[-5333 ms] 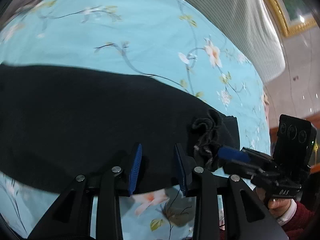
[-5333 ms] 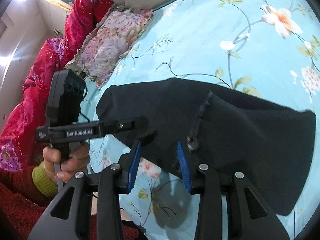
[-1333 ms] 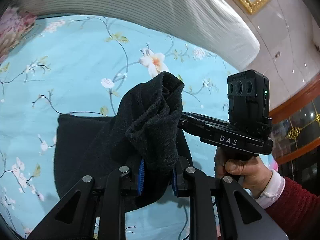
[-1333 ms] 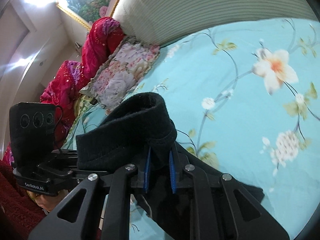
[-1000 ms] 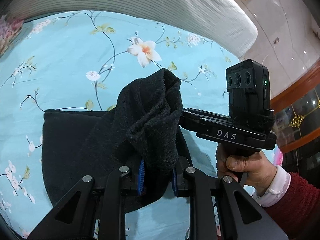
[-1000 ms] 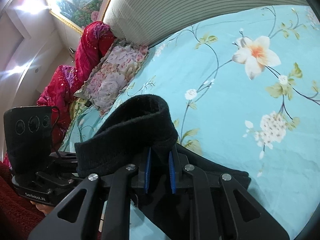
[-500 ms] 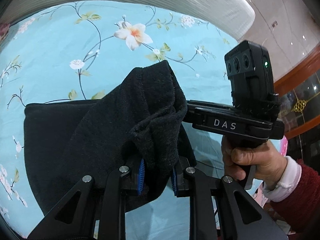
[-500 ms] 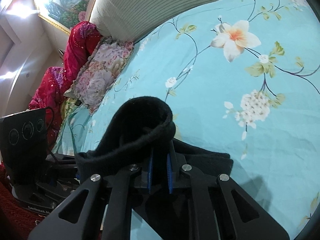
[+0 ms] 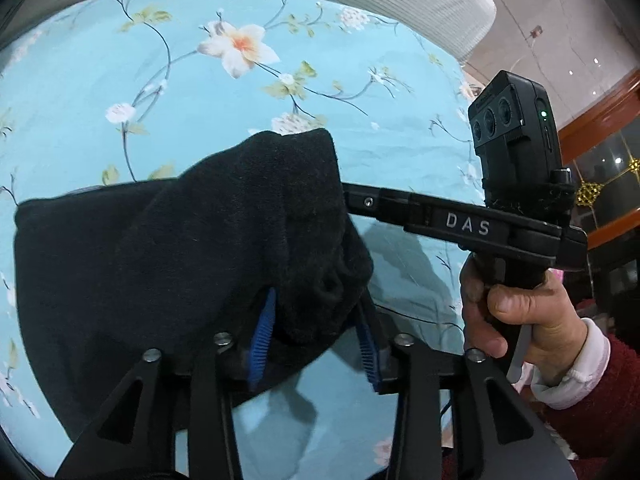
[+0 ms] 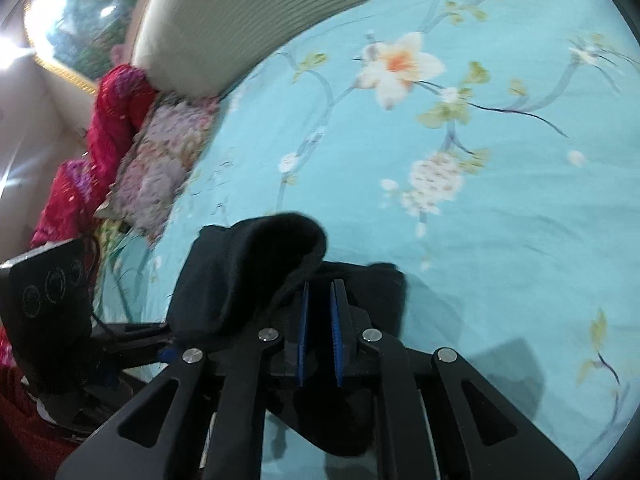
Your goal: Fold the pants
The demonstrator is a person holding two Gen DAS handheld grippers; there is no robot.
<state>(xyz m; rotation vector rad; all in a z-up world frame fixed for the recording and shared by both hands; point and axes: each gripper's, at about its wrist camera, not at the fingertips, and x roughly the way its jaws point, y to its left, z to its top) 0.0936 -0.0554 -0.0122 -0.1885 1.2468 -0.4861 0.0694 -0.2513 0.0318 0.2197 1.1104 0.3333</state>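
The black pants (image 9: 168, 248) lie folded over on the blue flowered bedsheet (image 9: 200, 92). My left gripper (image 9: 314, 336) has its blue pads spread apart, and a bunched fold of the pants still drapes loosely between them. My right gripper (image 10: 319, 320) is shut on an edge of the pants (image 10: 248, 276), which humps up over its left finger. The right gripper also shows in the left wrist view (image 9: 480, 224), held by a hand, its fingers hidden under the fabric. The left gripper's body shows in the right wrist view (image 10: 52, 312) at lower left.
A ribbed cream headboard (image 10: 240, 12) runs along the far edge of the bed. A flowered pillow (image 10: 160, 160) and red bedding (image 10: 116, 112) lie at the left. A wooden cabinet (image 9: 600, 168) stands beyond the bed's right side.
Both grippers have carried the lifted pants edge forward and down over the rest of the garment. The left gripper's pads have just opened wider; the right stays clamped.
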